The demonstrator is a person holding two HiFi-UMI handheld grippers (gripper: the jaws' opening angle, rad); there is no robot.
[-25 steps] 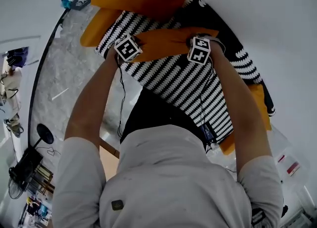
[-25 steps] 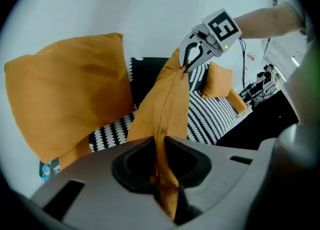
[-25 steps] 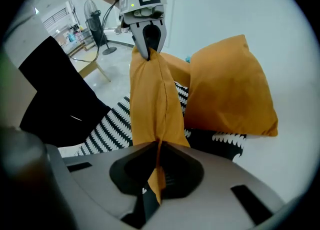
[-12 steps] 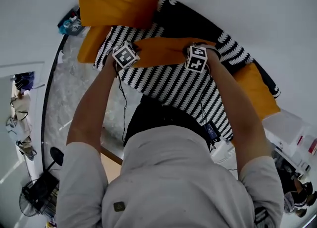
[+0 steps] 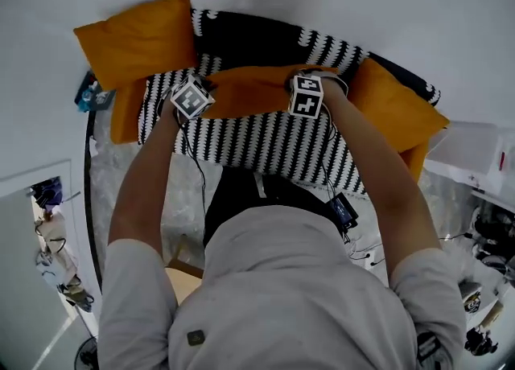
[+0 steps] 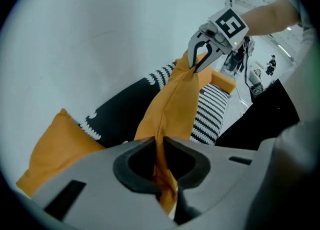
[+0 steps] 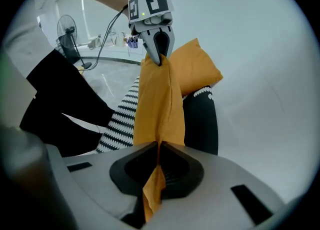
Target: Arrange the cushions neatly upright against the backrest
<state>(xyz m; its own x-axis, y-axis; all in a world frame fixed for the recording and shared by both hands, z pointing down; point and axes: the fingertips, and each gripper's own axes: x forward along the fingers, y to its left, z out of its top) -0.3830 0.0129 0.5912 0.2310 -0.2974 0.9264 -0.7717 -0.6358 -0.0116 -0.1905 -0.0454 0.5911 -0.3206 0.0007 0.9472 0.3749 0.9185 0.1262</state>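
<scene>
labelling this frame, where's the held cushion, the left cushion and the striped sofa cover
held cushion (image 5: 245, 91), head view, middle of its orange fabric
left cushion (image 5: 137, 43), head view, centre of its face
striped sofa cover (image 5: 273, 143), head view, bare seat stripes

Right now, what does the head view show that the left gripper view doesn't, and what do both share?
Only the head view: the person's left forearm, the left gripper seen from above with its marker cube, and a blue item on the floor by the sofa's end.

Only the left gripper view: that gripper's jaws up close, pinched shut on the edge of the middle cushion.

Both: the orange middle cushion held between the two grippers, the right gripper clamped on its other end, the striped cover and the white wall.
</scene>
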